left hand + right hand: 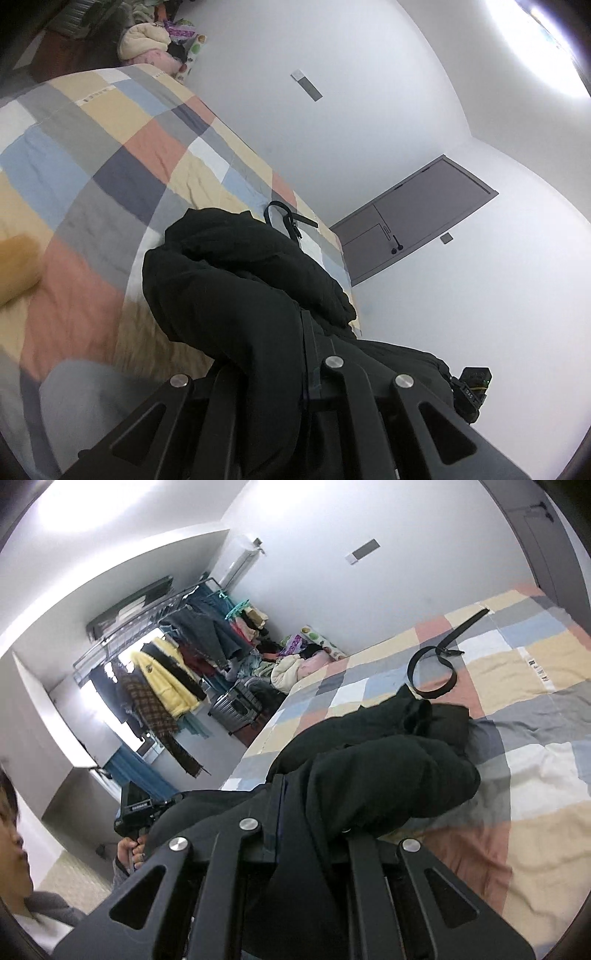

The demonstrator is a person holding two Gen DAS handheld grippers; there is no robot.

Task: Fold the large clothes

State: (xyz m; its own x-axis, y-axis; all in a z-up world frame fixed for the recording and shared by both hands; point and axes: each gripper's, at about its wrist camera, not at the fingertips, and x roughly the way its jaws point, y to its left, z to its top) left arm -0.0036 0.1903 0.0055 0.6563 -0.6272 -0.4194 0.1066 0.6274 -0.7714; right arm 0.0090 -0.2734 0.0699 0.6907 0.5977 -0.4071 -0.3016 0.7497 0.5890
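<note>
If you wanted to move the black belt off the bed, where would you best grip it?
Take the belt on its straight strap end, coming from above across its width: it lies flat on the quilt, away from the black garment, while the rest curls into a loop.

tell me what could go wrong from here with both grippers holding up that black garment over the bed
1. The black garment hangs bunched, not flat, from the left gripper and right gripper; laid down like this, the fold would likely trap creases.
2. The black belt lies coiled on the patchwork bedspread just beyond the garment; spreading the cloth could cover or snag it.
3. Thick fabric fills both grips and could slip out.
</note>
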